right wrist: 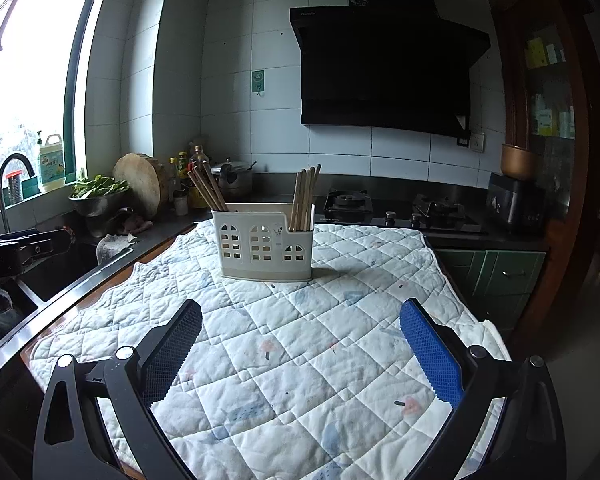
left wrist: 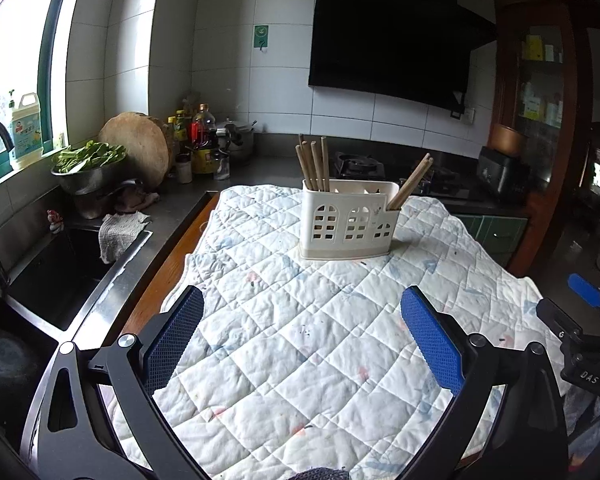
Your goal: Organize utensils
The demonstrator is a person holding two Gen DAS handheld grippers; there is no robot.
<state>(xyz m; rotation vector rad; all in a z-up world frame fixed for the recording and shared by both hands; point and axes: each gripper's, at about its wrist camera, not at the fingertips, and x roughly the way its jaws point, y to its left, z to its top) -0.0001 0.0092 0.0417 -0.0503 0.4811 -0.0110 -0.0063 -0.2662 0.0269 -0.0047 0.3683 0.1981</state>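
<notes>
A cream plastic utensil holder (left wrist: 348, 220) (right wrist: 263, 240) with arched cut-outs stands upright on a white quilted mat (left wrist: 300, 340) (right wrist: 300, 360). Several wooden chopsticks (left wrist: 314, 162) (right wrist: 207, 190) stand in its left compartment, and more chopsticks (left wrist: 410, 182) (right wrist: 304, 198) stand in its right compartment. My left gripper (left wrist: 302, 304) is open and empty, held above the mat in front of the holder. My right gripper (right wrist: 300, 316) is open and empty, also short of the holder. The right gripper's body shows at the right edge of the left wrist view (left wrist: 584, 344).
A steel sink (left wrist: 55, 276) and counter lie left of the mat, with a bowl of greens (left wrist: 87, 168), a round cutting board (left wrist: 137, 152) and bottles (left wrist: 195, 136). A gas hob (right wrist: 400, 208) sits behind. Green cabinets (right wrist: 496, 276) are at the right.
</notes>
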